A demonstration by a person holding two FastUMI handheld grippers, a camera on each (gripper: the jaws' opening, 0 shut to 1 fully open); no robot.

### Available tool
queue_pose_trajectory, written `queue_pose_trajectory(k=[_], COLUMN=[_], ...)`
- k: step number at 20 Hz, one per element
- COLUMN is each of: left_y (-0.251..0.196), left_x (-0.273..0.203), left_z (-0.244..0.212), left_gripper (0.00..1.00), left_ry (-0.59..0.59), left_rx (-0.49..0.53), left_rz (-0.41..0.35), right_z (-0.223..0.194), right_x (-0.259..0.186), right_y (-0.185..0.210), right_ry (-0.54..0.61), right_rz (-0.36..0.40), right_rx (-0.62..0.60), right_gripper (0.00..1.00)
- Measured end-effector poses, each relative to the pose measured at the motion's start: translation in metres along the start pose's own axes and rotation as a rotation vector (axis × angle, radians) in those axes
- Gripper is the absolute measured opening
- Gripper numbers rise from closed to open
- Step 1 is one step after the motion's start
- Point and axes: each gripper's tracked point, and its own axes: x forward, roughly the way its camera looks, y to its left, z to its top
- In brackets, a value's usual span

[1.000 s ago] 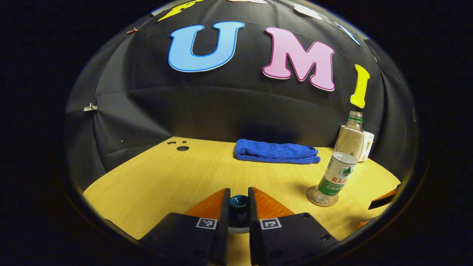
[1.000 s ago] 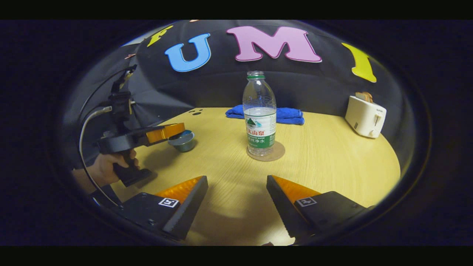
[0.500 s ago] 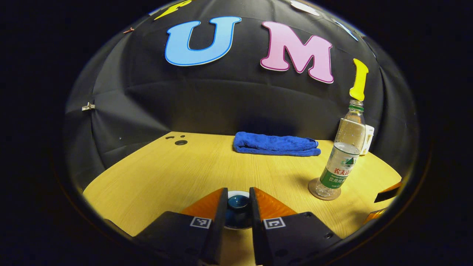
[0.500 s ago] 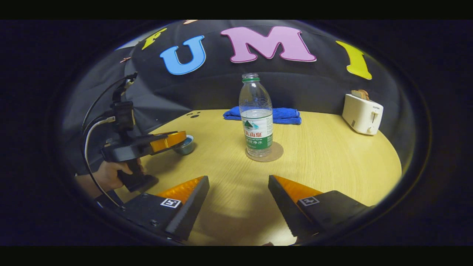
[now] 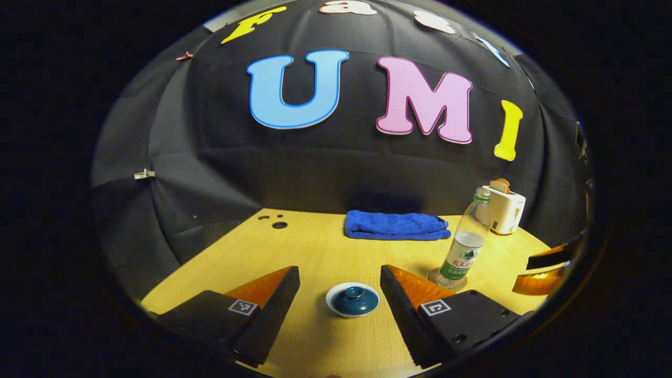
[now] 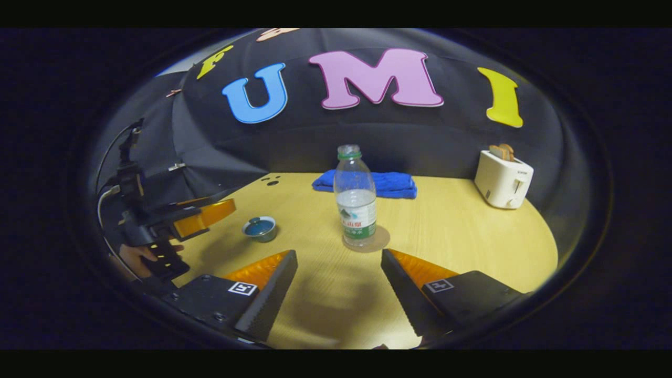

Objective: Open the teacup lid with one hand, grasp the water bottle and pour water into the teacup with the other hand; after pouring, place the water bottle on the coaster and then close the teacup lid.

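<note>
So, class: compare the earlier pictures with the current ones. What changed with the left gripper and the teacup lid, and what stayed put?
The left gripper let go of the dark blue ceramic teacup lid: its fingers, shut on the knob a second ago, now stand wide apart, and it has drawn back. The lid sits on the white-rimmed teacup. The clear plastic water bottle stayed on its round coaster, and the right gripper stayed open.

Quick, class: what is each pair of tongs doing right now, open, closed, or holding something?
Left tongs: open, holding nothing; the lidded blue-and-white ceramic teacup sits between the fingers, untouched.
Right tongs: open, empty.
</note>
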Motion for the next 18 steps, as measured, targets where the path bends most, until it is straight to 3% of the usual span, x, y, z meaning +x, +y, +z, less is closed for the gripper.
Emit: queue_pose_trajectory(k=[6, 13, 18], left_y=[-0.005, -0.014, -0.024], left_x=[-0.067, -0.120, -0.152], left_z=[0.071, 0.159, 0.186], left_gripper=[0.96, 0.95, 0.96], left_ry=[-0.060, -0.186, -0.249], left_rx=[-0.100, -0.085, -0.058], left_rz=[0.006, -0.046, -0.096], right_z=[0.060, 0.117, 0.130], right_x=[-0.045, -0.104, -0.137], right_y=[0.003, 0.012, 0.020], right_ry=[-0.088, -0.193, -0.258], right_rz=[-0.018, -0.038, -0.067], right_rx=[-0.005, -0.043, -0.016], right_gripper=[0.99, 0.99, 0.99])
